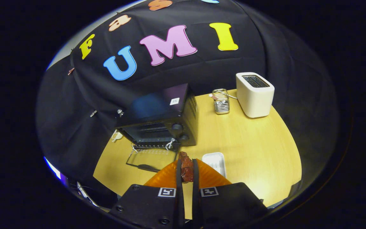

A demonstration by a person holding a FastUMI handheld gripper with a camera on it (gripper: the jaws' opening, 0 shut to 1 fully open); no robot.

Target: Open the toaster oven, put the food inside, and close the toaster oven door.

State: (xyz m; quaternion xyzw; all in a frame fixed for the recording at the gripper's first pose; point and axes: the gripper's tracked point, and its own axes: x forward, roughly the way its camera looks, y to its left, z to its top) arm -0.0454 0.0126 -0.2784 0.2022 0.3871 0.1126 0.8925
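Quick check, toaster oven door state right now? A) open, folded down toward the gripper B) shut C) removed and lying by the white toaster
A: the toaster oven has its glass door folded down flat on the table, rack visible inside, while the gripper holds the food between its fingers just ahead of the door.

You have the toaster oven (162, 119) standing on the wooden table (249, 143), black, boxy, two round knobs on its front. Its glass door (151, 159) is dropped open and lies flat toward you. The food (186, 167), a dark reddish-brown lump, sits clamped between your gripper (186, 170) fingers, just short of the door.
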